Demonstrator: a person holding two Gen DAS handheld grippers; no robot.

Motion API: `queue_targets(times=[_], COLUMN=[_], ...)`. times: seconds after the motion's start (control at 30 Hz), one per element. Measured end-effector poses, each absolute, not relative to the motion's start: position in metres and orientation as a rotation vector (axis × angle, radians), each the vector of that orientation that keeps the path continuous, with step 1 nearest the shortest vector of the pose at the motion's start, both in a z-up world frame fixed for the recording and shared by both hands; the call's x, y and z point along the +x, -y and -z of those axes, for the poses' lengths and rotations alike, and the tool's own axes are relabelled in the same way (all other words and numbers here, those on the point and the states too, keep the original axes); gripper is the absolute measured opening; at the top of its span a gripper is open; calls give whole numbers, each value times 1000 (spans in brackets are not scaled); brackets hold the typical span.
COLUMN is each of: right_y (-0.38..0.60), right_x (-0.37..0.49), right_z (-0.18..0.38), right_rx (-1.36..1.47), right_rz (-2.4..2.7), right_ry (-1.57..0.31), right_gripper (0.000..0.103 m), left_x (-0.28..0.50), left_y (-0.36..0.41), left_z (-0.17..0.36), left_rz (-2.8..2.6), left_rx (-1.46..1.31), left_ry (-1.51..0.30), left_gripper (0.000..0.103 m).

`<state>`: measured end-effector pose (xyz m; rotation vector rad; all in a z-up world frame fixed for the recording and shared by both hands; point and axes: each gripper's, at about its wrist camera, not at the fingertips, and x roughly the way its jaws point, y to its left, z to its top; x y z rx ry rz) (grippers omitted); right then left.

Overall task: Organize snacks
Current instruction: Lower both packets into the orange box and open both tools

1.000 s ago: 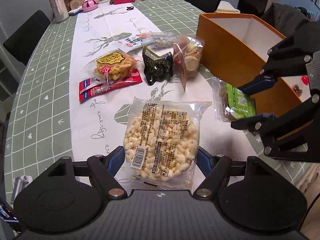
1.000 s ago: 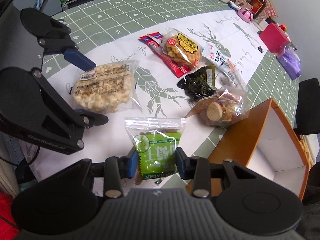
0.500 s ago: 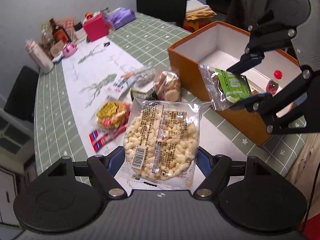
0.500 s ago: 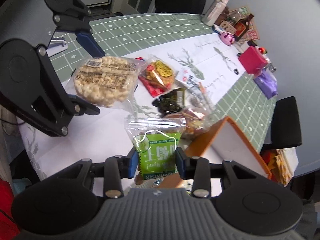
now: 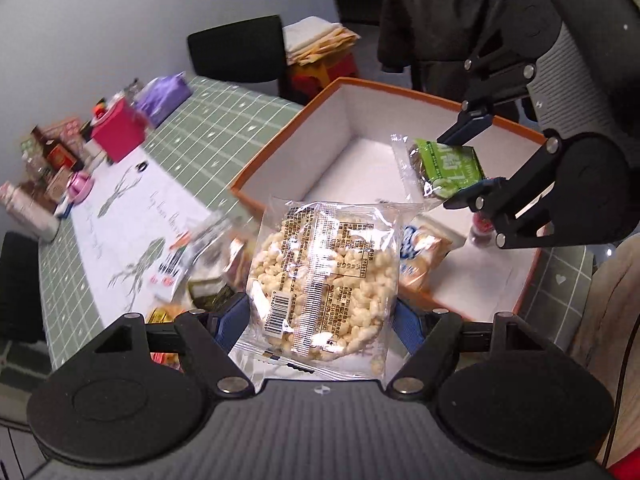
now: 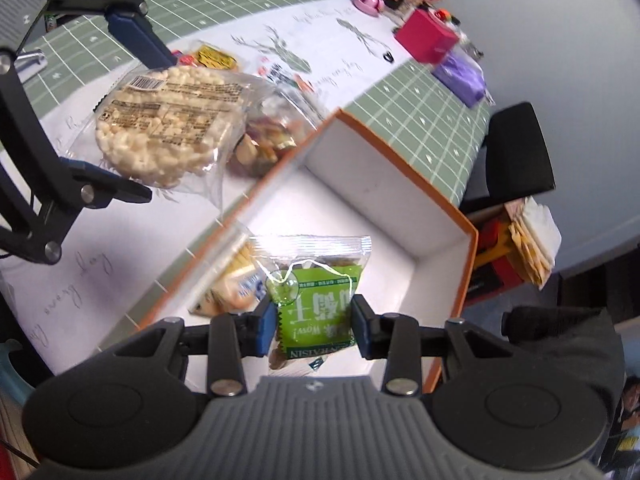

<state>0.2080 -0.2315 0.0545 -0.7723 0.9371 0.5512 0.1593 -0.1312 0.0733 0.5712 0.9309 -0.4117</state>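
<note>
Left tongs point(image 5: 322, 314) are clamped on the clear puffed rice cake pack point(image 5: 324, 276), holding it up in the air just outside the near wall of the orange box point(image 5: 280, 148). Right tongs point(image 6: 314, 326) are gripping the green snack packet point(image 6: 316, 304) right over the box's white inside, where a blue-and-white snack bag point(image 6: 236, 286) already lies. More snacks sit on the desk point(image 6: 400, 116) beside the box

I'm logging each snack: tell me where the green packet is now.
The green packet is clamped in the right gripper, held in the air above the open orange box, over a pale snack bag lying inside.
</note>
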Motion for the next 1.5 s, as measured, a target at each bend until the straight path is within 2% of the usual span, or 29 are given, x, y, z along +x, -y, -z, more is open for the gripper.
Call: queue_targets(times=[0.37, 0.87, 1.2, 1.5], right_y=[267, 283, 283, 289], right_x=[219, 225, 233, 243], right_z=[-32, -4, 20, 26], right_rx=[-728, -773, -752, -713], right_rz=[-529, -570, -598, -613], right_ry=[-989, -1118, -1158, -1161], right_gripper=[38, 38, 38, 39], left_x=[182, 204, 206, 206], left_y=[178, 182, 190, 194], left_z=[-43, 0, 6, 15], left_rz=[474, 560, 577, 607], left_rx=[575, 459, 518, 555], left_ry=[-902, -1030, -1025, -1040], left_gripper=[87, 87, 87, 92])
